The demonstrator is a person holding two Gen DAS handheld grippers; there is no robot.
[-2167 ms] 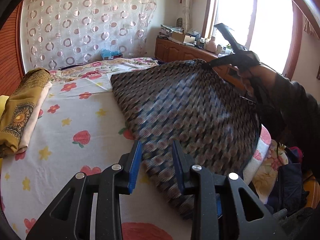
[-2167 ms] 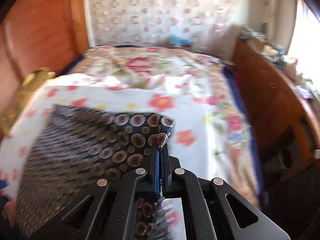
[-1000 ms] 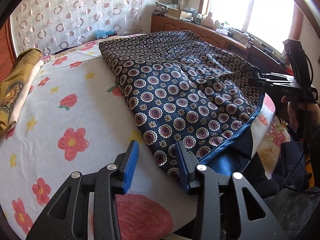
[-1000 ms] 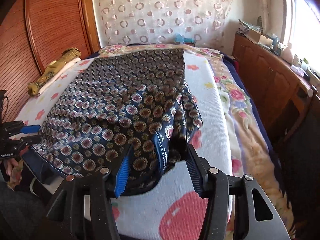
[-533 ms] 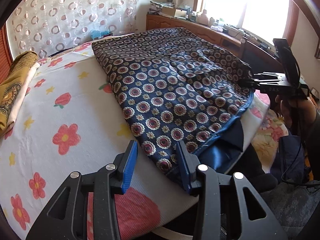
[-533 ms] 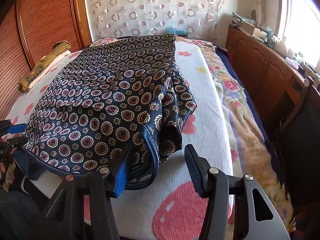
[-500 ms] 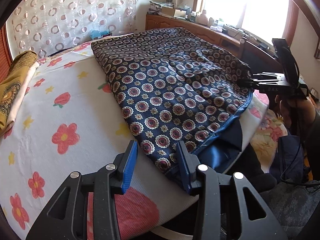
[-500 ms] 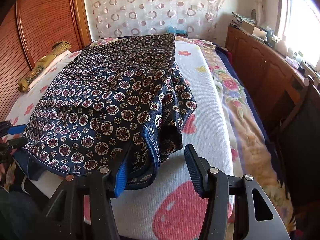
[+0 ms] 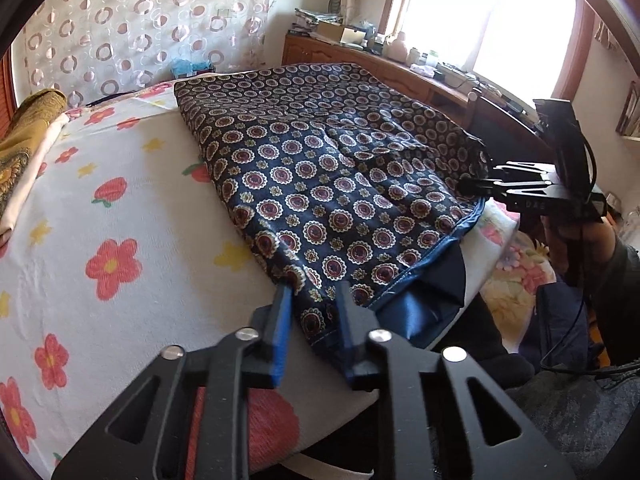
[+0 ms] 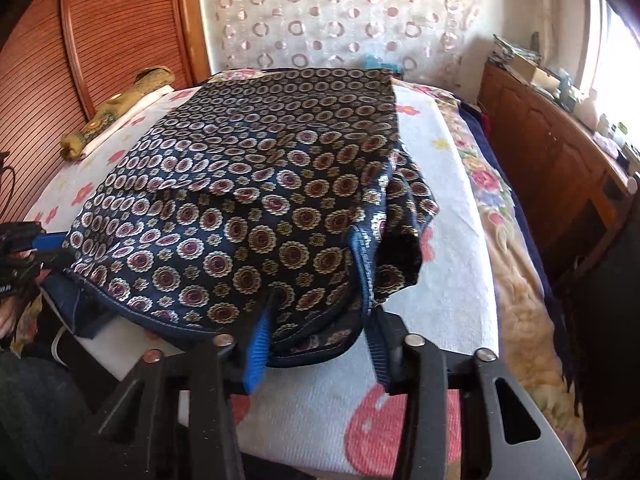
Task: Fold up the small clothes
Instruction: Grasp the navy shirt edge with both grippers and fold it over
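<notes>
A navy garment [image 9: 320, 184] printed with round medallions lies spread flat on the flowered bed sheet [image 9: 100, 200]. My left gripper [image 9: 314, 292] stands at its near left corner. The jaws are closing, and the corner of cloth lies between the blue pads without being pinched. In the right wrist view the garment [image 10: 248, 184] has a rumpled fold at its right side. My right gripper [image 10: 316, 272] straddles the near hem there, jaws closing with a wider gap and cloth between them. Each gripper also shows in the other view: the right gripper [image 9: 472, 186] and the left gripper [image 10: 40, 244].
A folded yellow cloth [image 9: 24, 148] lies along the bed's left edge by the ribbed wooden panel [image 10: 120, 40]. A wooden cabinet [image 10: 560, 160] with clutter runs under the window at the right. A dark bag [image 9: 560, 320] sits on the floor beside the bed. A hand [image 9: 576, 240] holds the right gripper.
The garment was swung out and laid flat on the bed. Both grippers have come onto its near corners, and their jaws have narrowed around the cloth.
</notes>
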